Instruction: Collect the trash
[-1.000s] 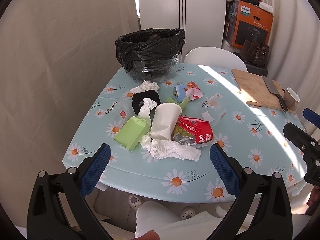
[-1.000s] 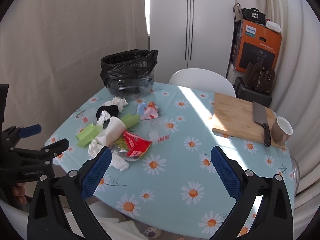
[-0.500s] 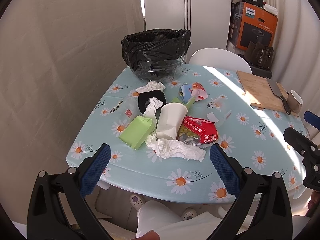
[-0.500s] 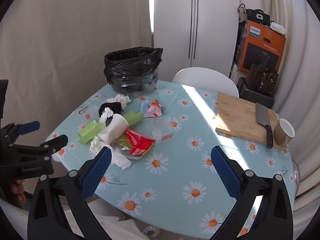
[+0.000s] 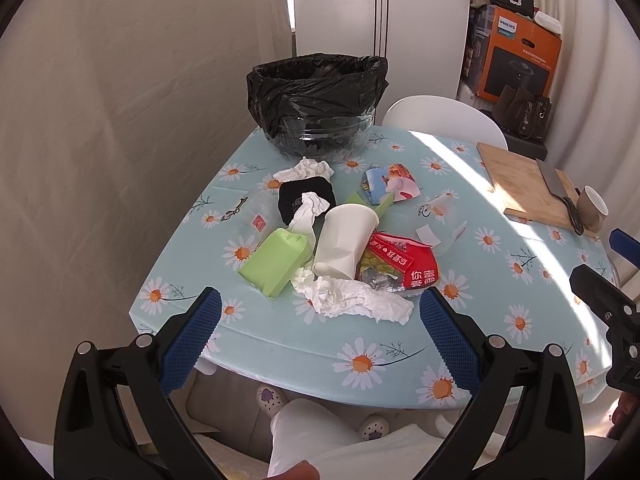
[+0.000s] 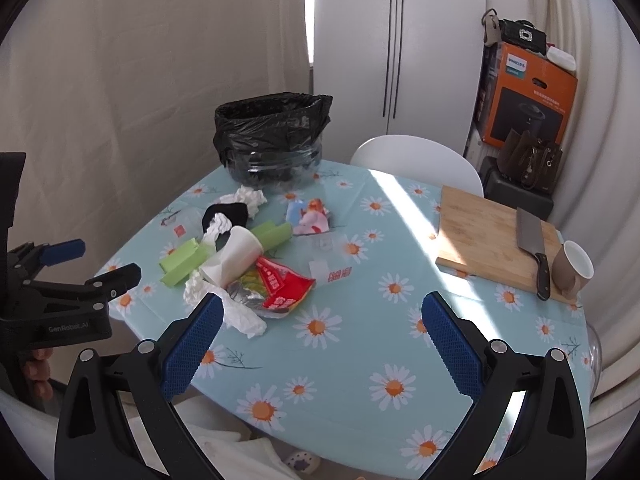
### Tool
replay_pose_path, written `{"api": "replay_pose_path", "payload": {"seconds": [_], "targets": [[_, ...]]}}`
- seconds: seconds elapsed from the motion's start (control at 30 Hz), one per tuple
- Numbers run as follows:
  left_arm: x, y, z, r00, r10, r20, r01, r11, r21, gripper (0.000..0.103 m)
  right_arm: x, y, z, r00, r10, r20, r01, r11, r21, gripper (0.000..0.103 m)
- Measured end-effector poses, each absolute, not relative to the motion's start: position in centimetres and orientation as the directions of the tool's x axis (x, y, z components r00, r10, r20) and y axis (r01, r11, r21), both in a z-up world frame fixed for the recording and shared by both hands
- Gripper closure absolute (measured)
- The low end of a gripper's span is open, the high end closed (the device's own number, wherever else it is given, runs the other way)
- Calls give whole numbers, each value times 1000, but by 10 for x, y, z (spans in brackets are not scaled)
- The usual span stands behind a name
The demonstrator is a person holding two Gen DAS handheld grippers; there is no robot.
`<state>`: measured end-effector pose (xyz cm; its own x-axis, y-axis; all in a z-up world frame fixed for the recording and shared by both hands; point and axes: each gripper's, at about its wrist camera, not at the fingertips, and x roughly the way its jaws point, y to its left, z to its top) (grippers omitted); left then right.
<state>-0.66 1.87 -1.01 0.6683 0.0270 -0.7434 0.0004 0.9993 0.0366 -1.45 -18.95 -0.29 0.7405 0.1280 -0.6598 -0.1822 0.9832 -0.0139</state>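
Daisy-print table [image 5: 304,344] holds a trash pile [image 5: 340,252]; both tongs [image 5: 318,322] [image 6: 320,328] gape.

The right gripper [image 6: 320,336] is hanging wide open above the near part of the table [image 6: 360,344]. Left of it the litter is lying in a heap: a cup [image 6: 236,254] on its side, a red wrapper [image 6: 282,284] touching it, tissue [image 6: 240,314] beneath. Beyond the heap the bin [image 6: 272,140] is standing. The left gripper [image 6: 86,264] is hovering open just off the table's left edge.
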Motion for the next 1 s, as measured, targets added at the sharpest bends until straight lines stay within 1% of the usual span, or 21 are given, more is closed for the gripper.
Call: {"api": "replay_pose_path", "payload": {"seconds": [0.3, 0.47, 0.7, 0.83, 0.93, 1.0], "targets": [[0, 27, -11, 655, 30, -755, -36, 999, 9, 6, -12, -190, -3, 738, 144, -659, -212, 977, -24, 8], [6, 30, -14, 639, 17, -769, -16, 1000, 9, 6, -6, -190, -4, 727, 139, -672, -225, 973, -43, 8], [19, 40, -18, 596, 10, -803, -12, 1000, 4, 6, 14, -194, -10, 678, 158, -718, -242, 970, -15, 8], [29, 49, -20, 580, 42, -813, -27, 999, 33, 6, 32, -197, -13, 630, 232, -741, -287, 956, 56, 8], [39, 57, -23, 563, 54, -825, -26, 999, 47, 6, 49, -197, -18, 606, 251, -755, -296, 952, 80, 8], [49, 63, -24, 555, 61, -830, -22, 998, 59, 6, 62, -195, -22, 599, 240, -764, -290, 954, 73, 8]]}}
